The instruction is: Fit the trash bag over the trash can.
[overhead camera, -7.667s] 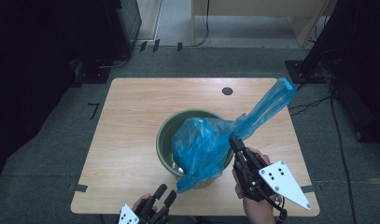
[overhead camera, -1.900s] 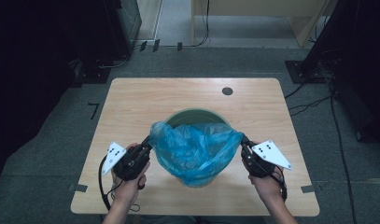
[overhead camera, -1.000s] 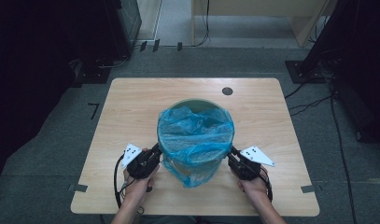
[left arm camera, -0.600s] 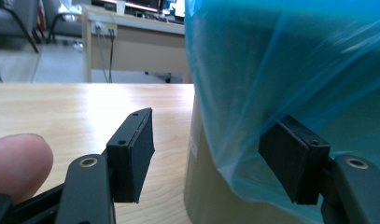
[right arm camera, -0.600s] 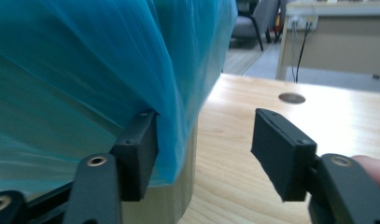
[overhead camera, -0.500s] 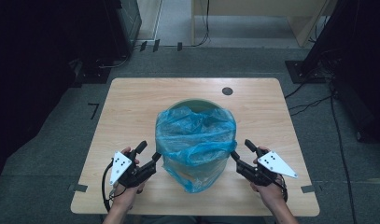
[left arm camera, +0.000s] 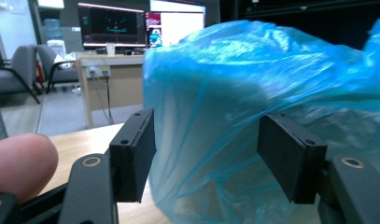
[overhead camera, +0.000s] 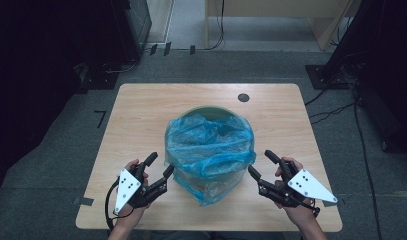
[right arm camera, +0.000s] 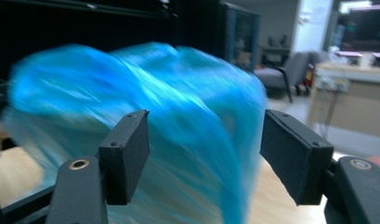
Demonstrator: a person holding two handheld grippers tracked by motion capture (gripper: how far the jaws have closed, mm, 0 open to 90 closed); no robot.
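Looking down from the high view, a blue plastic bag (overhead camera: 209,150) lines a green bin (overhead camera: 211,111) at the middle of the wooden surface (overhead camera: 141,110), its mouth folded over the rim and a loose skirt hanging down the near side. The left hand-held gripper (overhead camera: 160,172) sits just left of that skirt and the right hand-held gripper (overhead camera: 261,165) just right of it, both with jaws spread and holding nothing. In the left gripper view, the pads (left arm camera: 134,151) stand wide apart with the bag (left arm camera: 253,107) right in front. In the right gripper view, the jaws gape likewise before the blurred film (right arm camera: 145,116). The bag looks thin, light, soft and slippery; pinching a gathered fold near the rim should hold best.
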